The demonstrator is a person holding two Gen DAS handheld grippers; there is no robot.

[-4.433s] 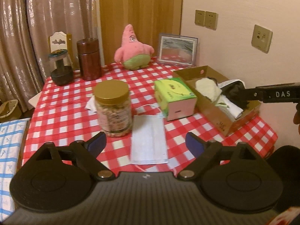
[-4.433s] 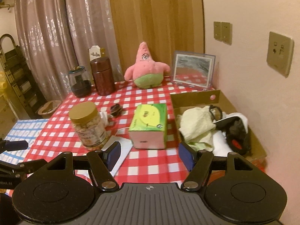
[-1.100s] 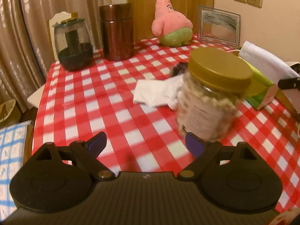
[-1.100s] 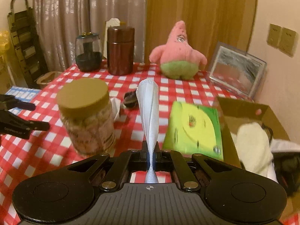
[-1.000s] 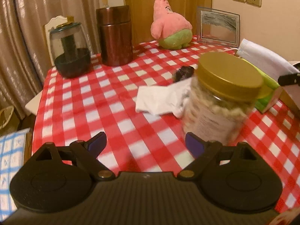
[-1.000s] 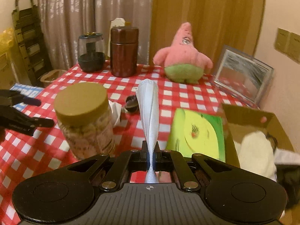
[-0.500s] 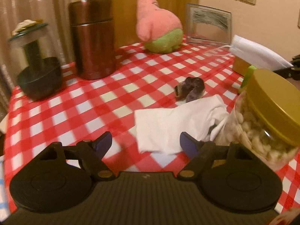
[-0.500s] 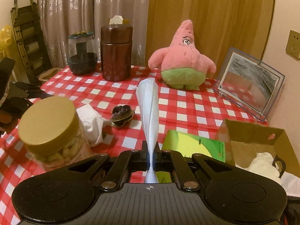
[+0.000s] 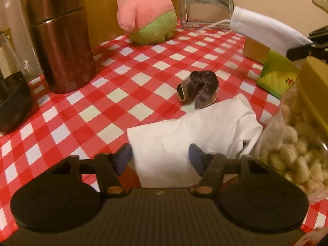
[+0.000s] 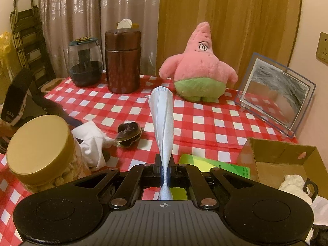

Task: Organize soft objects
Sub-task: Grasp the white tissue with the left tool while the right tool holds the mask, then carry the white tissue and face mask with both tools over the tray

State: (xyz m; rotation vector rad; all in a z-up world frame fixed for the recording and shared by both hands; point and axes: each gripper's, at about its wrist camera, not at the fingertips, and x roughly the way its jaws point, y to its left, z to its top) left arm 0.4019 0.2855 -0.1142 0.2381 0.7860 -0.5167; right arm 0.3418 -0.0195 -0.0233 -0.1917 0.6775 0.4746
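Note:
A white cloth [image 9: 184, 135] lies crumpled on the red checked tablecloth [image 9: 114, 82], leaning on a gold-lidded jar [image 9: 303, 133]. My left gripper [image 9: 160, 156] is low over it. Its jaws are closing with the cloth's near edge between the blue pads, and I see no squeeze on the fabric. My right gripper [image 10: 164, 172] is shut on a folded pale blue face mask [image 10: 162, 119], held up above the table; the left wrist view shows that mask [image 9: 266, 30] at the upper right. A dark scrunchie [image 9: 197, 89] lies just beyond the cloth. A pink star plush [image 10: 198, 69] sits at the back.
An open cardboard box [image 10: 283, 151] at the right holds a cream soft item [image 10: 293, 182]. A green tissue box [image 10: 215, 166] lies beside it. At the back are a brown canister [image 9: 61, 41], a dark glass jar [image 10: 85, 61] and a picture frame [image 10: 274, 94].
My left gripper has moved forward and down onto the white cloth, and its jaws have narrowed around it. My right gripper has drifted forward, still clamped on the mask.

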